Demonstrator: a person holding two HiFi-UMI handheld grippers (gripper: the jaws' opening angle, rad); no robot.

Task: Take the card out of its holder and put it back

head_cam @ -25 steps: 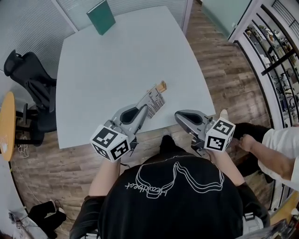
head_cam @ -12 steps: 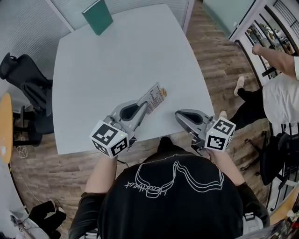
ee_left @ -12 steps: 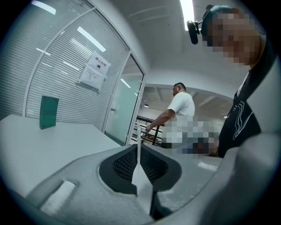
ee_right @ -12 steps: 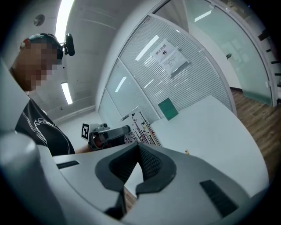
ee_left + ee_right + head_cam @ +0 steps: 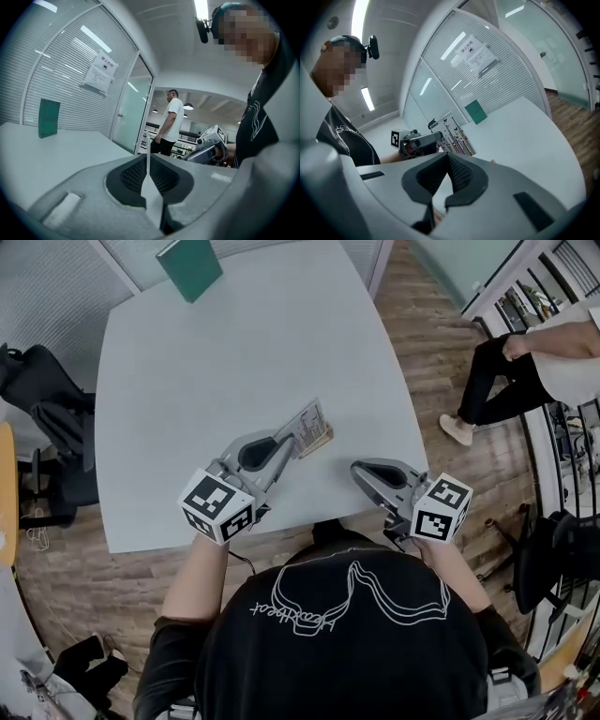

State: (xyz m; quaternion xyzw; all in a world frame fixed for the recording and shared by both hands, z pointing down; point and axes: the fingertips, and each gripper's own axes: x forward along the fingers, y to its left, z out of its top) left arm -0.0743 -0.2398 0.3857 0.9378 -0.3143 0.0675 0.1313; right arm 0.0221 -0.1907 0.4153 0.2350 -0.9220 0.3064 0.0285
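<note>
My left gripper [image 5: 287, 441] is shut on the near end of a white printed card [image 5: 307, 424] and holds it tilted over the grey table [image 5: 234, 352]. In the left gripper view the card [image 5: 147, 159] stands edge-on between the closed jaws. The small wooden holder [image 5: 323, 440] lies on the table at the card's far lower corner; I cannot tell whether they touch. My right gripper [image 5: 360, 471] hovers over the table's near edge, to the right, shut with nothing in it. Its own view shows the raised card [image 5: 457, 133] and the left gripper [image 5: 419, 139].
A green book [image 5: 190, 266] stands at the table's far left corner. A black office chair [image 5: 42, 409] sits left of the table. A person [image 5: 525, 357] walks on the wood floor at the right. Glass walls with blinds [image 5: 487, 75] close off the room.
The left gripper has moved a little forward with the card, which now tilts up higher beside the holder. The person at the right has walked on. The right gripper has stayed put.
</note>
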